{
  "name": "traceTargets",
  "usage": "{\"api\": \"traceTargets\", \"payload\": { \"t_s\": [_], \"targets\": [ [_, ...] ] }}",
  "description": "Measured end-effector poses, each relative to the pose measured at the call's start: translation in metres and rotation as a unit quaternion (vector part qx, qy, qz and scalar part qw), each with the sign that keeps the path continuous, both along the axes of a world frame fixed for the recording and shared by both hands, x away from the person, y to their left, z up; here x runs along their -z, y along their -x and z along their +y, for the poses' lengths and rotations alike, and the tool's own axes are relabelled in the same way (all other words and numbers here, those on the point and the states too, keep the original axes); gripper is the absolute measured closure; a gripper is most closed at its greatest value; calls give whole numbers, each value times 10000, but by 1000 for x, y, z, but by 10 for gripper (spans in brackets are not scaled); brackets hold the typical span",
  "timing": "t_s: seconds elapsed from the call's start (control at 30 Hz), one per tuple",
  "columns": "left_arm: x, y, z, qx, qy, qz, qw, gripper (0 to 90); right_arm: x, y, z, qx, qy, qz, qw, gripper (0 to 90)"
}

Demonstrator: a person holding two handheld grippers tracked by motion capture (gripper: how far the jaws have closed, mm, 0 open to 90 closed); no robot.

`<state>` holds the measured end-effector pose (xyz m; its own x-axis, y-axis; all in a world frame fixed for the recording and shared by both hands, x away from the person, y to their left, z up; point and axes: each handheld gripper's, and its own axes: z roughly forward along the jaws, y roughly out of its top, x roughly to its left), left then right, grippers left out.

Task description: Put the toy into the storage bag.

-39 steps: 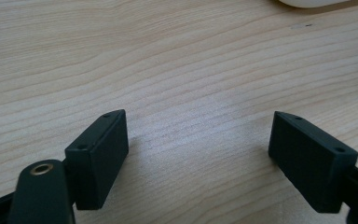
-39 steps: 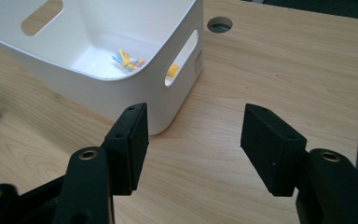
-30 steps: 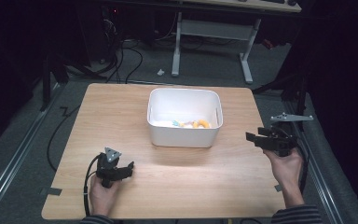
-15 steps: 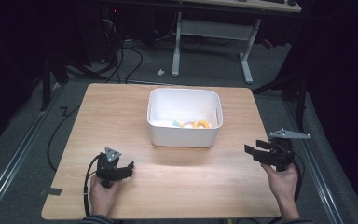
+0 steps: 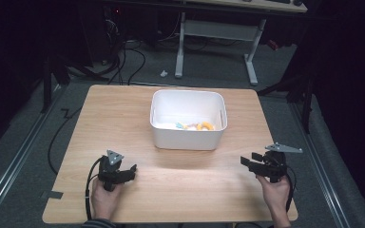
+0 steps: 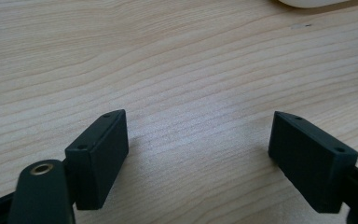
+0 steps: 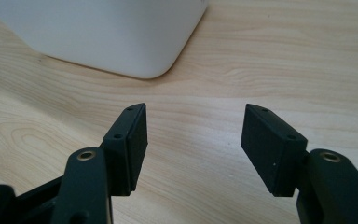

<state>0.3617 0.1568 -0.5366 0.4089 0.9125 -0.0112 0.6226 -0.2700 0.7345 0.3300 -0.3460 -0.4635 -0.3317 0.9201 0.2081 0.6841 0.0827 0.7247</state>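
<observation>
Both grippers, left and right, sit low over the table, fingers parted and empty (parked either side of the white bin, ready to reach in).

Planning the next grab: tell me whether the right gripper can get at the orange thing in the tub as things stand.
Probably yes. The right gripper is open and empty, bare table lies between it and the lidless tub, but it must clear the wall to reach the orange thing.

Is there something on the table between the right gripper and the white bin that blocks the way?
Nothing visible does. The right gripper is open and empty, low over the table. In the right gripper view only bare wood lies between its jaws and the near corner of the white bin. The small things lie inside the bin.
</observation>
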Motion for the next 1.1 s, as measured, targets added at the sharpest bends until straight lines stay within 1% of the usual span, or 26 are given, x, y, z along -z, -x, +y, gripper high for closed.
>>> {"api": "traceTargets", "payload": {
  "t_s": [0.07,0.17,0.27,0.3,0.33,0.37,0.4,0.43,0.53,0.57,0.63,0.73,0.8,0.83,0.9,0.93,0.97,1.03,1.1],
  "targets": [
    [0,0,0,-1,1,2,10000,202,9,-1,2,-2,-26,51,10000,411],
    [0,0,0,-1,1,1,10000,202,13,-1,3,3,-46,61,10000,411],
    [0,0,0,-2,1,2,10000,202,21,-2,4,18,-9,79,10000,409],
    [0,0,0,-2,1,2,10000,202,21,-2,4,18,-9,79,10000,409],
    [0,0,0,-2,1,1,10000,202,25,-2,3,44,-11,90,9999,407],
    [0,0,0,-3,1,1,10000,202,25,-2,3,44,-11,90,9999,407],
    [0,0,0,-1,0,2,10000,202,30,-2,3,77,-41,90,9999,401],
    [0,0,0,-3,2,0,10000,202,30,-2,3,77,-41,90,9999,401],
    [0,0,0,-3,2,2,10000,202,37,-3,3,123,-25,111,9999,396],
    [0,0,0,-2,2,2,10000,202,40,-4,3,122,14,99,9999,391],
    [0,0,0,-2,2,2,10000,202,42,-4,4,140,23,114,9998,389],
    [0,0,0,-3,2,1,10000,202,45,-6,5,175,52,77,9998,383],
    [0,0,0,-4,1,3,10000,202,49,-8,8,191,118,106,9997,378],
    [0,0,0,-5,2,3,10000,202,49,-8,8,191,118,106,9997,378],
    [0,0,0,-4,0,3,10000,202,52,-11,12,187,220,78,9996,376],
    [0,0,0,-4,0,3,10000,202,52,-11,12,187,220,78,9996,376],
    [0,0,0,-4,0,3,10000,202,54,-12,15,179,321,68,9993,376],
    [0,0,0,-3,0,3,10000,202,55,-13,16,187,345,79,9992,376],
    [0,0,0,-4,0,3,10000,202,59,-15,19,192,483,59,9986,372]
  ]
}}
